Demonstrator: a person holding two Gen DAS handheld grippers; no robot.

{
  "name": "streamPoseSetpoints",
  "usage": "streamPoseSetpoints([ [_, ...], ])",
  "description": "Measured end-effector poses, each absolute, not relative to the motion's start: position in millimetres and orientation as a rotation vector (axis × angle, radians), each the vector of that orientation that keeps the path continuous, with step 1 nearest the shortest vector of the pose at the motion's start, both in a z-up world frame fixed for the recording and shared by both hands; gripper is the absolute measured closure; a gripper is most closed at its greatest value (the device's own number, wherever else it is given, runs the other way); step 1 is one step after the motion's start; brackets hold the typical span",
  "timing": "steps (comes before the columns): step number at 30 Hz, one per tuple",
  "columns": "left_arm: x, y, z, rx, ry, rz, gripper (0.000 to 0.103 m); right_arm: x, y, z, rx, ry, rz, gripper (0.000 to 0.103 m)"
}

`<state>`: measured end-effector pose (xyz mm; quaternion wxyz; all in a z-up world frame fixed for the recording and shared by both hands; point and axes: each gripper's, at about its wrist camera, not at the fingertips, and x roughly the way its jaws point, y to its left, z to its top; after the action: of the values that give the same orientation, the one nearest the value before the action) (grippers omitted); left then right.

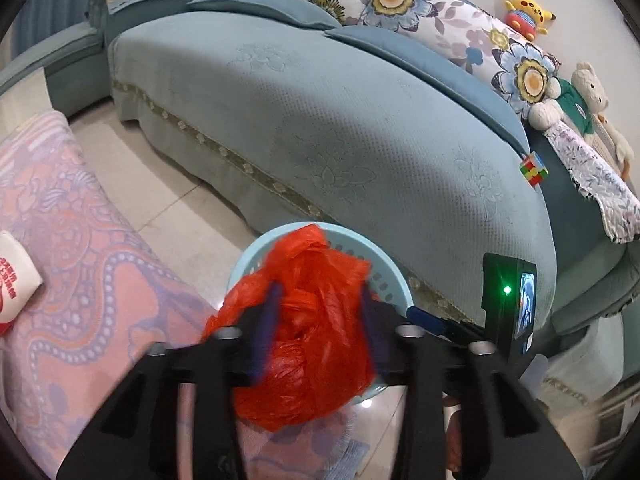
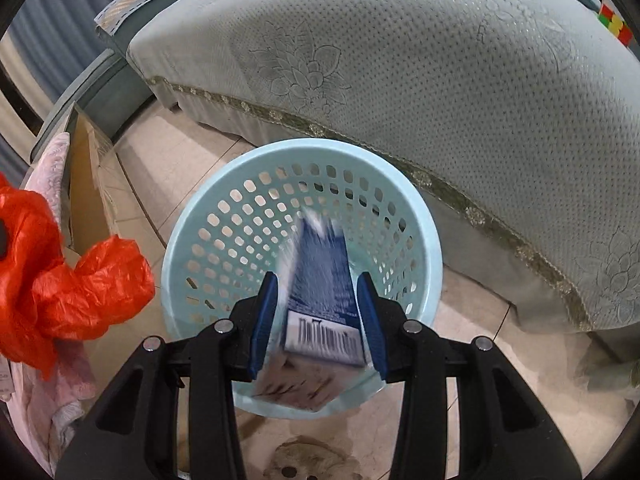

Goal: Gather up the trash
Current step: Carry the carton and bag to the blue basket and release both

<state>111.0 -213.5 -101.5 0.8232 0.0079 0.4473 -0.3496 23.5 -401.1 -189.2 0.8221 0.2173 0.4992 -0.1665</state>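
A crumpled red plastic bag (image 1: 320, 340) bulges loosely between the blue fingers of my left gripper (image 1: 320, 288), whose jaws stand apart, just above a light-blue perforated basket (image 1: 352, 236). In the right wrist view the same red bag (image 2: 80, 280) hangs at the left, beside the basket (image 2: 240, 208). My right gripper (image 2: 316, 280) is shut on a blue-and-white carton (image 2: 324, 292), blurred, tilted down over the basket's opening. The basket stands on the tiled floor against the sofa.
A pale teal sofa (image 1: 320, 120) runs behind the basket, with flowered cushions, plush toys (image 1: 524, 8) and a colour cube (image 1: 533, 169). A pink patterned blanket (image 1: 80, 240) lies at the left. A cardboard box (image 2: 86, 184) stands left of the basket.
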Motion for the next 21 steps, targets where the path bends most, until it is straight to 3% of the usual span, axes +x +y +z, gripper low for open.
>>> streamPoseSetpoints([
  [4, 105, -208, -90, 0.017, 0.917, -0.750, 0.050, 25, -401, -180, 0.446, 1.041, -0.366, 0.053],
  [13, 96, -189, -63, -0.007, 0.844, -0.746, 0.047, 19, -394, -145, 0.416, 0.927, -0.349, 0.053],
  [21, 72, -135, -12, -0.074, 0.718, -0.710, 0.047, 10, -339, -66, 0.312, 0.711, -0.230, 0.053],
])
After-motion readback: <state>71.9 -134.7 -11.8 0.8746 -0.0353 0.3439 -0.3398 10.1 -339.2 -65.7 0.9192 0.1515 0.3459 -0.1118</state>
